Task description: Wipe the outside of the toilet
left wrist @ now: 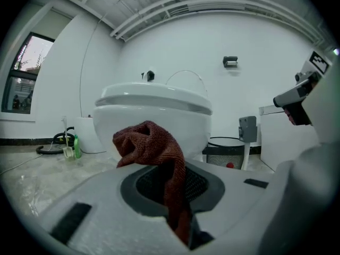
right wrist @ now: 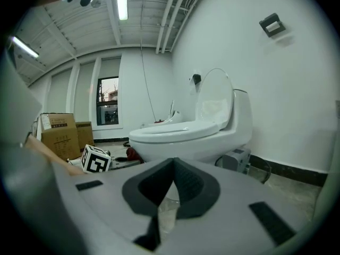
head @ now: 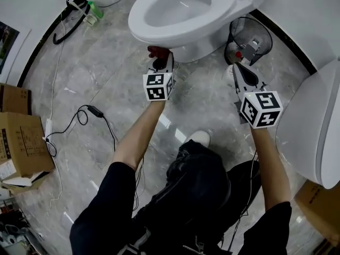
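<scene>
The white toilet (head: pixel 183 7) stands at the top of the head view, seat down and lid up. Under the front of its bowl my left gripper (head: pixel 160 58) is shut on a dark red cloth (head: pixel 158 51), which sits close against the bowl's outside. In the left gripper view the cloth (left wrist: pixel 154 147) bunches up above the jaws in front of the toilet (left wrist: pixel 154 116). To the right of the bowl my right gripper (head: pixel 237 68) is shut with nothing held. From the right gripper view (right wrist: pixel 172 166) the toilet (right wrist: pixel 180 137) is seen side on.
A wire waste bin (head: pixel 249 36) stands right of the toilet, just beyond the right gripper. Another white fixture (head: pixel 319 126) fills the right edge. Cardboard boxes (head: pixel 18 142) line the left wall, a black cable (head: pixel 90 113) lies on the marble floor, and a green bottle (head: pixel 95 9) stands far left.
</scene>
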Tool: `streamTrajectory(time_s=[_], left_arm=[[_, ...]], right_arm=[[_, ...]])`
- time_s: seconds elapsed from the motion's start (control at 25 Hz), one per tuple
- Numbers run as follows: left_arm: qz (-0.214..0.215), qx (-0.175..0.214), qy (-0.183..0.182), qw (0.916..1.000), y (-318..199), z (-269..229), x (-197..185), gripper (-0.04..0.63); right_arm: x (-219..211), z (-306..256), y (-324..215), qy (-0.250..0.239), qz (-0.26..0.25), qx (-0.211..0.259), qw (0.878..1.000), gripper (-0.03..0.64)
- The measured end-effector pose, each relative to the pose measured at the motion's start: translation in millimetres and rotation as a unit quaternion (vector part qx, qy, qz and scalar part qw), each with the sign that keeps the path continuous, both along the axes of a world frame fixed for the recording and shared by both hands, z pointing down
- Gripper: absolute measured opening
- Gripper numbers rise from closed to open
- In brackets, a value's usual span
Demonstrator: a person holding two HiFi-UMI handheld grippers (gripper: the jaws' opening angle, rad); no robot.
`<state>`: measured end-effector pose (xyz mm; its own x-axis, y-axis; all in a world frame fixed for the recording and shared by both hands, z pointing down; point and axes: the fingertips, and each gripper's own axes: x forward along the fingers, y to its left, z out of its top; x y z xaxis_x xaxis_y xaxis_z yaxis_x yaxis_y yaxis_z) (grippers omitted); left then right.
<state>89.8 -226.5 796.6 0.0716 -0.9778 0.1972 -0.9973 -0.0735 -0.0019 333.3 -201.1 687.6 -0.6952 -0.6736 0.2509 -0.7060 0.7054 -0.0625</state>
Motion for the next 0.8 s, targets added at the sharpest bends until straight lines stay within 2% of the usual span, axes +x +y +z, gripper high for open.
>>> streamTrajectory(time_s=[0.32, 0.48, 0.8], left_arm=[[0.021, 0.007, 0.013, 0.9997, -29, -8, 63, 0.048], [0.057, 0.013, -0.003, 0.9983, -53, -17, 106, 0.048], [0.100, -0.009, -0.029, 0.9946, -118, -9, 172, 0.048]], right_arm=[[37, 4, -1, 0.002, 0.030, -0.001, 1.000, 0.003], [65, -1, -2, -0.006, 0.052, 0.001, 0.999, 0.003], [121, -5, -11, -0.012, 0.096, 0.003, 0.995, 0.003]])
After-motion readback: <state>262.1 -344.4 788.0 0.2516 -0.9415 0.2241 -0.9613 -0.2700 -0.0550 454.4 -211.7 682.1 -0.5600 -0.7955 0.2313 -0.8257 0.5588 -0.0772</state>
